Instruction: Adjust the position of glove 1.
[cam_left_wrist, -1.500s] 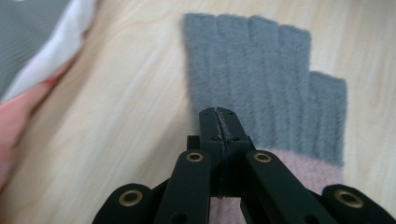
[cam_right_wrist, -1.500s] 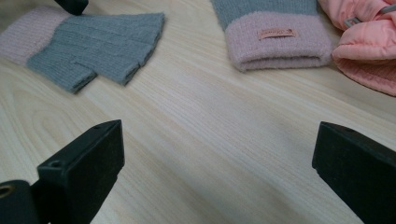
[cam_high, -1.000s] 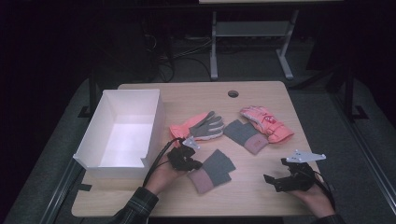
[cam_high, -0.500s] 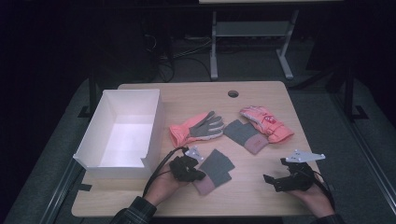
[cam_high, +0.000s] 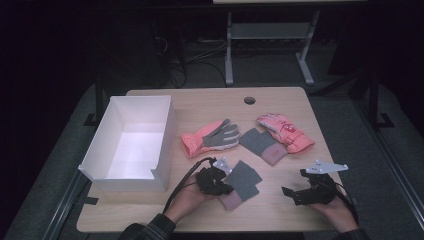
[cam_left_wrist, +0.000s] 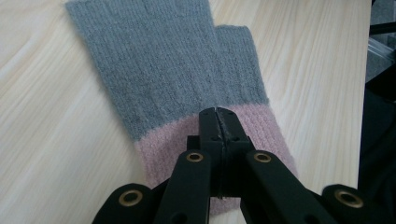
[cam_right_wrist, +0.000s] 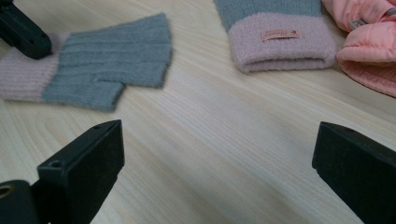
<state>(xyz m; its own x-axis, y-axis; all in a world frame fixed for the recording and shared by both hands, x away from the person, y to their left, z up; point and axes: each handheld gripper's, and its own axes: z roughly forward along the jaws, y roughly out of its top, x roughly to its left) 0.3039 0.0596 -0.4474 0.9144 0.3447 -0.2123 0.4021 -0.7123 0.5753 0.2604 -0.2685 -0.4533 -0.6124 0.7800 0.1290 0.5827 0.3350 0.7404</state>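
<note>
Left tongs (cam_left_wrist: 218, 112) are pinched tight on the pink cuff of the grey knit mitt (cam_left_wrist: 177, 70); right tongs (cam_right_wrist: 215, 154) sit wide apart over the table (cam_right_wrist: 224, 140), the mitt off to their left.

The left claw (cam_high: 224, 186) has drawn back toward the surface's near edge, dragging the grey-and-pink mitten (cam_high: 241, 183) with it by the cuff.

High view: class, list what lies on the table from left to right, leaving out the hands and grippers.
White box → pink and grey glove → grey mitten with pink cuff → pink glove.
</note>
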